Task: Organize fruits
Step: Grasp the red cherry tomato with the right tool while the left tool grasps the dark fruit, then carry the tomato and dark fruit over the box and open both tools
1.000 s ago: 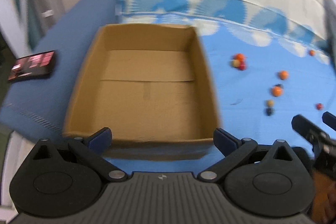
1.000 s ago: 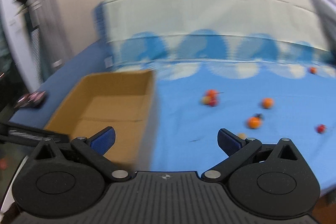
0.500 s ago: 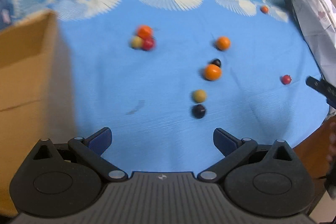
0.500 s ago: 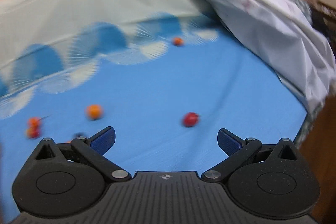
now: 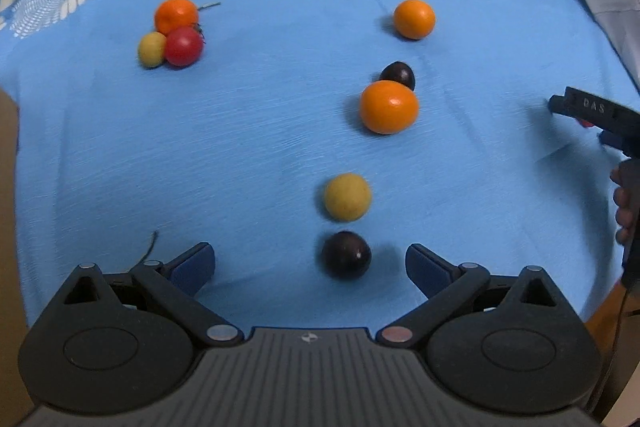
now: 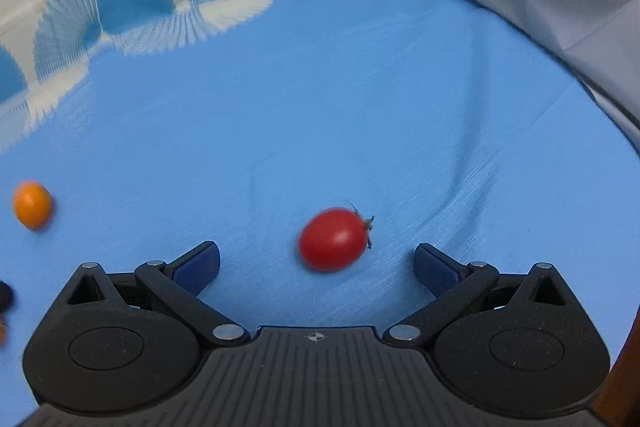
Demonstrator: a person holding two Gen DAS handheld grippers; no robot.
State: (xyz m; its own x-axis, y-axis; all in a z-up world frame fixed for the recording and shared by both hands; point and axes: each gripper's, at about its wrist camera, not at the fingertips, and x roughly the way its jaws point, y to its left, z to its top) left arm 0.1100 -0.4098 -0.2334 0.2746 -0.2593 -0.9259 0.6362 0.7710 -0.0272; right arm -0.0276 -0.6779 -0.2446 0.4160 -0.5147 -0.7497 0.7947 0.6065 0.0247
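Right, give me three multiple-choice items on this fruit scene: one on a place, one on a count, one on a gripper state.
1. What lies between the fingers of the right hand-held gripper?
A. a red tomato
B. a yellow fruit
C. nothing

2. In the left wrist view, how many dark purple fruits lie on the blue cloth?
A. one
B. two
C. four

3. How does the left hand-held gripper stand?
A. shut on an orange
B. shut with nothing in it
C. open

Key:
1 A, the red tomato lies on the cloth between the two blue pads, touching neither.
2 B, one dark fruit lies near the gripper and another dark fruit sits behind the big orange.
3 C, its fingers are spread wide, and the near dark fruit lies loose between them.
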